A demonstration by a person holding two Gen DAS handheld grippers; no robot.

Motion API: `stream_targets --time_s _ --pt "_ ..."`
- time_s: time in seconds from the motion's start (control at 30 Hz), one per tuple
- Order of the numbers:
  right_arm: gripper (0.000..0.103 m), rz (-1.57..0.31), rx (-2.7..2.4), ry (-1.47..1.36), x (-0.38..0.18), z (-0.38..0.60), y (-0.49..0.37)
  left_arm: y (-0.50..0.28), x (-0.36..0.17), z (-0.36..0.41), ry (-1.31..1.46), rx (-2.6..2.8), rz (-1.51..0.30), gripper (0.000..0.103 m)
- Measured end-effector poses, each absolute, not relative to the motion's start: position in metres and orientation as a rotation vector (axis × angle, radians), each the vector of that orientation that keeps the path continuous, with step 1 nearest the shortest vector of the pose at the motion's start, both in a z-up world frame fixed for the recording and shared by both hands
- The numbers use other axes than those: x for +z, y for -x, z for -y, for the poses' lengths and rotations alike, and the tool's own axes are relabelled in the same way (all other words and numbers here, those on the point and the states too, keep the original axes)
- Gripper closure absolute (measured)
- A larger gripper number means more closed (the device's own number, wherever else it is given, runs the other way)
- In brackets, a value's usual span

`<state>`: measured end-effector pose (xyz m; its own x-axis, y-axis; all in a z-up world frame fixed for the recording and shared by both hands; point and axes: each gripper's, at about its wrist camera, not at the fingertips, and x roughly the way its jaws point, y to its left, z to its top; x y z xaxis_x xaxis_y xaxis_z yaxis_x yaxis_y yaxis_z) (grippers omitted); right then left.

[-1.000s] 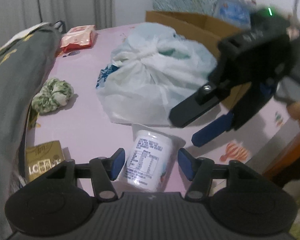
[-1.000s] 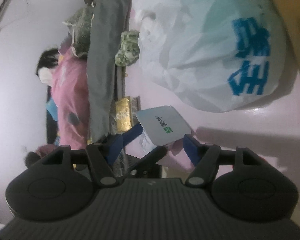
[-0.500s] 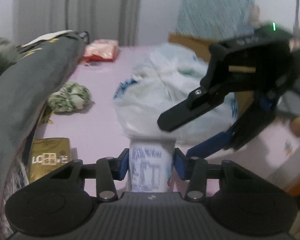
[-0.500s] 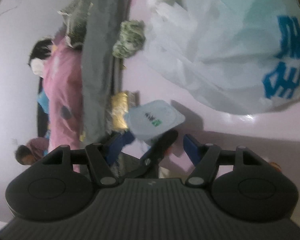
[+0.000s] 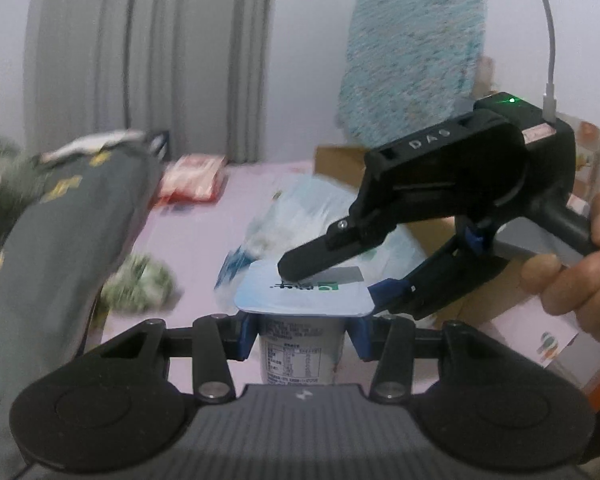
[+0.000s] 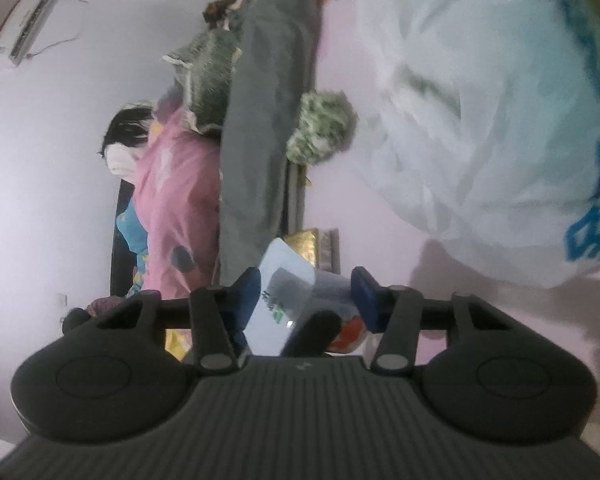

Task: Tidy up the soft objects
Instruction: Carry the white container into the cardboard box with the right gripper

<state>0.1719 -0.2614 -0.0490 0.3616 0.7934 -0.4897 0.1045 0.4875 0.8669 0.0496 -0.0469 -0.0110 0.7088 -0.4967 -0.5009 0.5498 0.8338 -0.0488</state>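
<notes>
My left gripper [image 5: 302, 334] is shut on a white yogurt cup [image 5: 302, 354] and holds it upright above the pink table [image 5: 196, 240]. The cup's foil lid [image 5: 304, 294] faces up. My right gripper [image 5: 328, 280], turned on its side, hovers open over the lid, one finger above it and the blue-padded one at its right edge. In the right wrist view the cup [image 6: 296, 300] lies between the open fingers of my right gripper [image 6: 306, 290]. A green and white scrunchie [image 5: 138, 284] lies on the table to the left; it also shows in the right wrist view [image 6: 322, 128].
A tied white plastic bag [image 5: 296, 220] with blue print sits behind the cup, also large in the right wrist view [image 6: 500, 100]. A cardboard box [image 5: 340, 160] stands behind it. A grey garment [image 5: 60, 240] hangs at left. A red packet [image 5: 192, 178] lies far back.
My left gripper closed on the yogurt cup and lifted it off the table. My right gripper moved in over the cup's lid.
</notes>
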Motion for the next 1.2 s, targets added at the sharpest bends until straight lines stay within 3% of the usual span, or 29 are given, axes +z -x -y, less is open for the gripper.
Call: stream_targets --time_s 0.3,0.67,0.97,1.2 --pt "0.055 -0.894 0.461 -0.964 0.016 0.353 -0.145 -0.079 0.037 0.144 -0.161 -0.81 -0.466 0.055" --pt "0.053 -0.889 0.21 -1.014 0.005 0.474 -0.123 -0.121 0.013 0.272 -0.212 -0.985 -0.718 0.055" --pt "0.05 -1.004 0.197 -1.013 -0.036 0.495 -0.129 -0.136 -0.013 0.272 -0.215 -0.978 -0.872 0.054" --pt "0.046 -1.055 0.189 -0.978 -0.041 0.493 -0.142 -0.136 0.005 0.245 -0.131 -0.975 -0.846 0.051"
